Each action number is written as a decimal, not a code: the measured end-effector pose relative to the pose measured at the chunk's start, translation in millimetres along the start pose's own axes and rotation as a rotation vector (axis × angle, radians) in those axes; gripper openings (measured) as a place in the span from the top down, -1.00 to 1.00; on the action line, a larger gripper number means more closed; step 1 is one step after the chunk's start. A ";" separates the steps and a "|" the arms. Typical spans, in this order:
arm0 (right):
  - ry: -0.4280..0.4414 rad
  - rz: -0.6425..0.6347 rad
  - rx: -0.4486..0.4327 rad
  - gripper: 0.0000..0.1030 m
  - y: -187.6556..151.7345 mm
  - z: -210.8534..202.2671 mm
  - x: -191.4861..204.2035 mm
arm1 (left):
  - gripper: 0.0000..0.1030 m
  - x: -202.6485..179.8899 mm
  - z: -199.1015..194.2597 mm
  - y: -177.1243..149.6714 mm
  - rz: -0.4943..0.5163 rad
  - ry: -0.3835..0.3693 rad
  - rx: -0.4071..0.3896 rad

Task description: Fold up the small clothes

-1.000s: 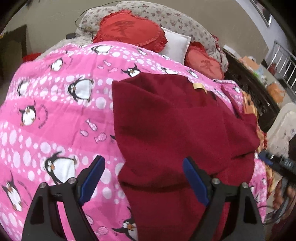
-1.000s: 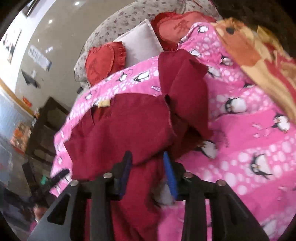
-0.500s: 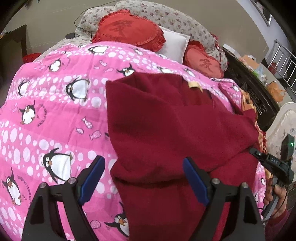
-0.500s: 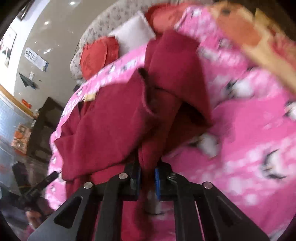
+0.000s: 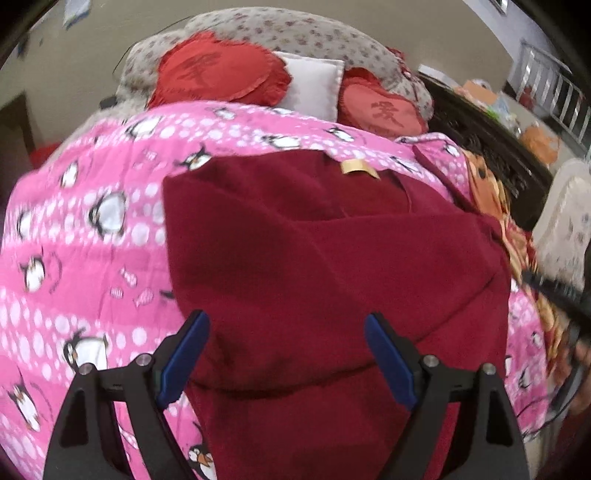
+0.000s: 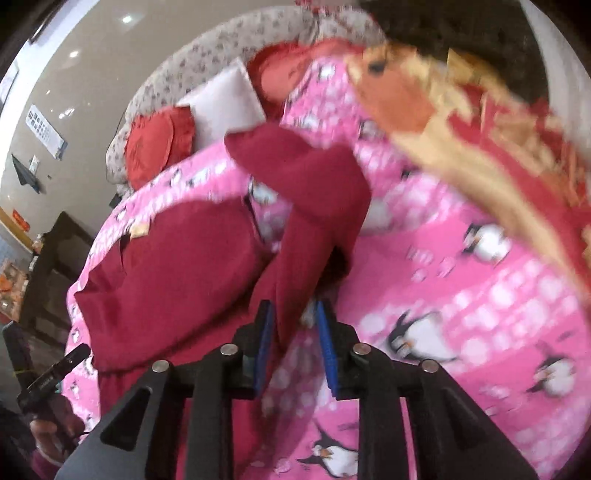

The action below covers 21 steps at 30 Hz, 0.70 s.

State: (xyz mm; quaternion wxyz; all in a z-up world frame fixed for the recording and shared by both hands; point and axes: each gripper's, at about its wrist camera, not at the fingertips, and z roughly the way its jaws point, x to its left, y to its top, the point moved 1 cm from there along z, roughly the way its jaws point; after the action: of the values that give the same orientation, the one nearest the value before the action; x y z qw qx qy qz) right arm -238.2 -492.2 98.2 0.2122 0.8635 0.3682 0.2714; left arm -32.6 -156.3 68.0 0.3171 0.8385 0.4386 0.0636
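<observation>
A dark red garment [image 5: 325, 258] with a tan neck label [image 5: 356, 168] lies on a pink penguin-print quilt [image 5: 92, 240]. My left gripper [image 5: 286, 350] is open and hovers over the garment's near part, holding nothing. In the right wrist view the same garment [image 6: 173, 266] shows with one sleeve [image 6: 314, 206] lifted. My right gripper [image 6: 291, 339] has its jaws narrowly apart with a fold of the sleeve between them; the image is blurred, so the hold is unclear.
Red heart cushions [image 5: 218, 70] and a white pillow [image 5: 314, 85] lean on a floral headboard [image 5: 295, 29]. An orange and gold blanket [image 6: 461, 122] lies at the quilt's right side. Dark furniture [image 5: 491, 147] stands beyond the bed.
My right gripper closed on the sleeve half a second ago; now its jaws stand a little wider and the sleeve is raised. My left gripper stayed open and shifted slightly over the garment.
</observation>
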 end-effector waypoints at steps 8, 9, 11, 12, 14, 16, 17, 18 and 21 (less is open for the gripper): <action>-0.069 -0.110 0.034 0.96 47.6 51.3 15.7 | -0.73 -2.6 13.8 2.4 -0.034 -0.019 0.042; -0.105 -0.136 0.038 0.96 52.2 59.6 18.3 | -0.73 -0.1 15.8 2.1 -0.044 -0.018 0.050; -0.180 -0.191 0.034 0.96 62.5 75.9 22.2 | -0.73 3.0 18.0 1.4 -0.058 -0.015 0.058; -0.207 -0.205 0.030 0.96 66.1 81.7 20.7 | -0.73 4.9 19.4 1.5 -0.066 -0.014 0.062; -0.223 -0.175 0.014 0.96 75.9 85.0 7.8 | -0.73 8.5 19.9 1.8 -0.082 -0.017 0.064; -0.237 -0.034 -0.050 0.96 85.4 69.8 -21.0 | -0.73 10.8 19.4 2.1 -0.089 -0.022 0.061; -0.250 0.063 -0.077 0.96 87.9 59.6 -41.8 | -0.73 11.5 19.4 1.9 -0.089 -0.022 0.060; -0.255 0.147 -0.088 0.96 88.0 51.7 -62.3 | -0.73 11.6 19.9 2.1 -0.087 -0.022 0.060; -0.273 0.245 -0.033 0.96 83.2 43.1 -104.5 | -0.73 10.2 21.6 1.5 -0.082 -0.023 0.061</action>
State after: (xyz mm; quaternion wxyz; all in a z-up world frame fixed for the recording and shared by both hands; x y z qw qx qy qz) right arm -228.7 -631.0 79.9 0.2398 0.9272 0.2234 0.1814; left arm -17.1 -159.3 50.0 0.2990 0.8296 0.4708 0.0275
